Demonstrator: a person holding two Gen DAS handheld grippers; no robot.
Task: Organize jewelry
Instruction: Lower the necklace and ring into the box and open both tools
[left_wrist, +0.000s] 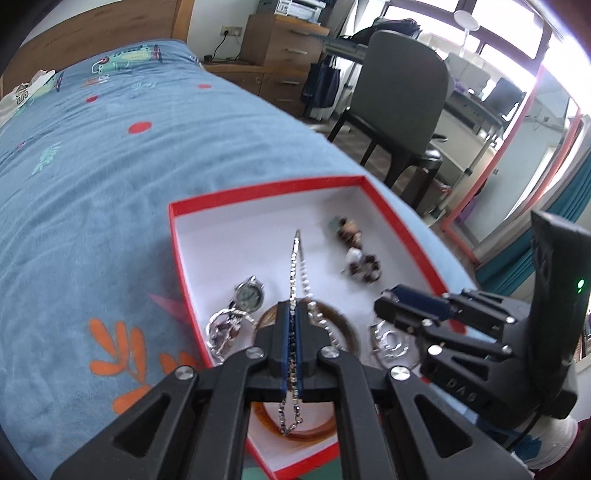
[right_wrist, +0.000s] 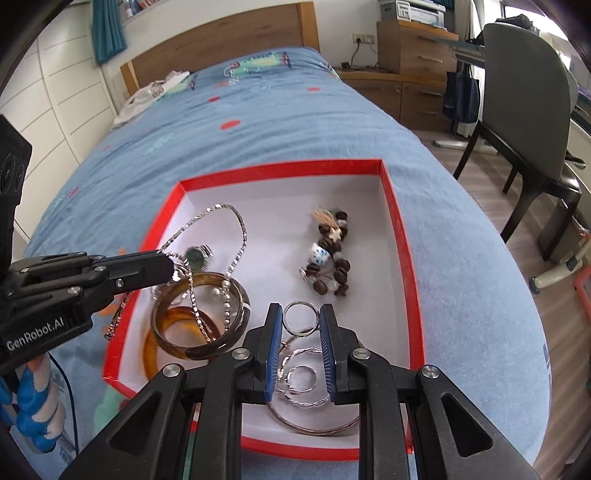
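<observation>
the red box (right_wrist: 391, 206) with its white floor sat on the blue bedspread (left_wrist: 110, 184), holding all the jewelry. the left gripper (left_wrist: 291, 317) was closed tight on a silver chain (left_wrist: 297, 258), which ran forward from between its pads over the box floor and also hung down behind them; in the right wrist view the chain (right_wrist: 236, 236) looped toward the box's far left corner. a small watch (left_wrist: 250, 293) lay just beside that gripper, near the left wall. under the chain rested two amber bangles (right_wrist: 199, 325), one leaning on the other. a beaded bracelet (right_wrist: 328, 254) of brown and white beads lay apart, toward the far right of the box. the right gripper (right_wrist: 301, 325) hovered with its jaws partly open, holding nothing, over a cluster of silver rings (right_wrist: 301, 373) near the front wall. a grey chair (left_wrist: 402, 92) stood beyond the bed.
</observation>
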